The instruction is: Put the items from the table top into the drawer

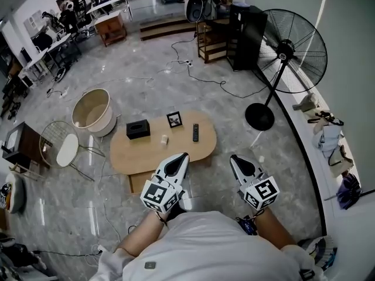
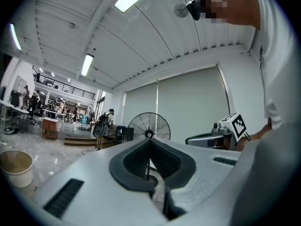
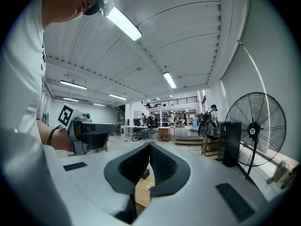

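Left claw (image 1: 184,156): together, empty.
Right claw (image 1: 233,157): together, empty.
Slim black remote (image 1: 195,132): on oval wooden bench (image 1: 132,154), ahead of both claws, apart.

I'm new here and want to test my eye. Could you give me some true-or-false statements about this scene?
1. The remote lies on the oval table. True.
2. The left gripper holds the black box. False: its fingers are shut on nothing, and the box sits on the table.
3. The right gripper is shut and empty. True.
4. The fan stands on the table. False: it stands on the floor, apart from the table.
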Tool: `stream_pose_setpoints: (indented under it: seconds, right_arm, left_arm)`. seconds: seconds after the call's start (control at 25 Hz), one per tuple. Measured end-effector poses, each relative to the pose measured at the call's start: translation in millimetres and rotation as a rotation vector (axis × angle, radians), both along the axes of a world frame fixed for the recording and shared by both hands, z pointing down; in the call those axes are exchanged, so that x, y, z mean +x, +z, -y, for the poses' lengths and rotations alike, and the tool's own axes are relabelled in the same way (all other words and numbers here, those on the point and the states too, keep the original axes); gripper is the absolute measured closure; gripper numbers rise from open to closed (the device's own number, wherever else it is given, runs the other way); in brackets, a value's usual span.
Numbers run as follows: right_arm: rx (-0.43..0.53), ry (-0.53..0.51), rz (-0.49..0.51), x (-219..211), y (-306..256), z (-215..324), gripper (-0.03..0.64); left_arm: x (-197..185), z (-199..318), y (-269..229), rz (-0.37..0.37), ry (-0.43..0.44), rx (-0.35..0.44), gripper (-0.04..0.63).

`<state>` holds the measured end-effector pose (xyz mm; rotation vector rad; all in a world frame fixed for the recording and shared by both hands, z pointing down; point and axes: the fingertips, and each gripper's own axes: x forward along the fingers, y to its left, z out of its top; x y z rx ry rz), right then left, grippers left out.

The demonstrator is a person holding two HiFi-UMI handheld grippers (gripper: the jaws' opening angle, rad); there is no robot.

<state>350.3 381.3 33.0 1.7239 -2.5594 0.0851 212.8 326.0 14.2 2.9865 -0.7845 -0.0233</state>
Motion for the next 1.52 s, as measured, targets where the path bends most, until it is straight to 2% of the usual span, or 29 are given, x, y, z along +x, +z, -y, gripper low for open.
stream_pose_setpoints:
  seconds: [0.24,0.52,0.92,1.12,1.28,1.52]
  right_arm:
    - [0.004,0.009,-0.021,-26,-5,63,0.591]
    - [-0.023,0.043,-0.013,-65,-1,141,0.591]
    - [-0.099,0.121,-0.001,-105,41,217,0.591]
    - [-0.142,0.145,0.005,-108,58,232,0.591]
    - [-0.136,0.147,0.009,-101,58,248,0.591]
    - [-0.149,0.107,0.023,-80,77,278,0.591]
  left_arm:
    - [-31,61,-2,-0.01,0.0,-0.001,0.586]
    - [-90,140,-1,-0.012,-0.012,-0.015,0.586]
    - [-166,225,26,0.019,0.005,-0.042,0.586]
    - [-173,248,42,0.027,0.014,-0.074,0.586]
    - [-165,265,46,0.03,0.012,-0.082,0.586]
    - [-155,289,55,0.046,-0.047,-0.075,0.586]
